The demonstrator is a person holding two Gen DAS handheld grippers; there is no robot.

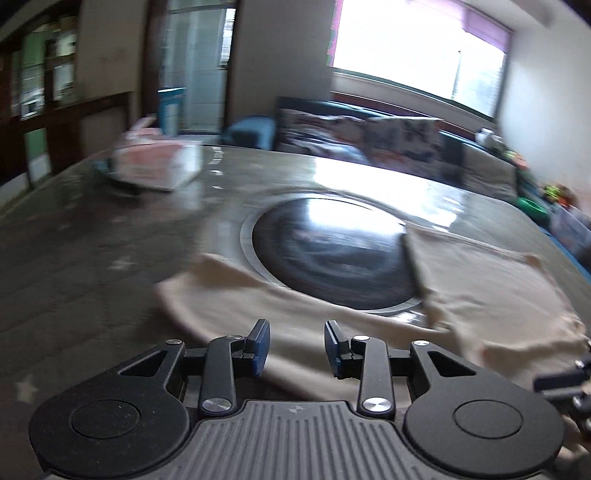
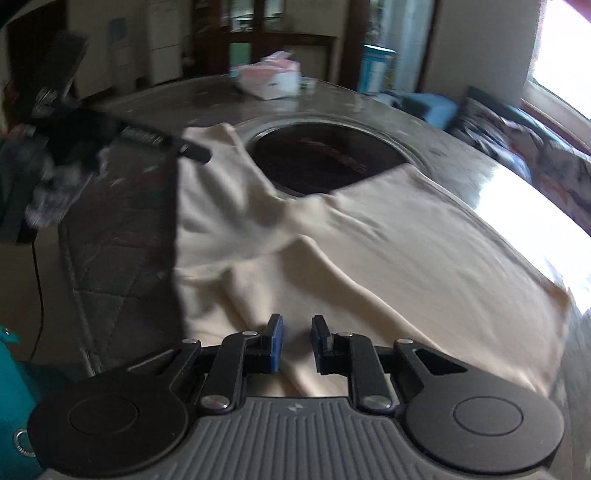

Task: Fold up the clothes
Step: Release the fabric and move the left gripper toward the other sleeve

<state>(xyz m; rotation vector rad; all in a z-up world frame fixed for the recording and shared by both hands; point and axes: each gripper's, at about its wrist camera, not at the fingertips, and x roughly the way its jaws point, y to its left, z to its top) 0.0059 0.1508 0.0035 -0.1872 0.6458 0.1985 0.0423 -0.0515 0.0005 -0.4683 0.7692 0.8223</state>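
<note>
1. A bright window [image 1: 417, 48] with a purple blind [image 1: 487, 27] floods the room with daylight.
2. Below it stands a sofa [image 1: 476, 162] carrying patterned cushions [image 1: 402, 138].
3. A dark wooden cabinet [image 1: 44, 110] lines the far wall.
4. The glossy grey table [image 1: 92, 229] reflects the glare and has 1 dark round inset [image 1: 328, 254].

The cream garment [image 2: 388, 258] is soft matt cloth, lightly creased. The desk [image 1: 110, 229] looks like polished stone — glossy, mirroring the window — with a dark shiny round inset [image 1: 328, 251] ringed in metal. Each gripper [image 1: 297, 349] is matt black plastic.
</note>
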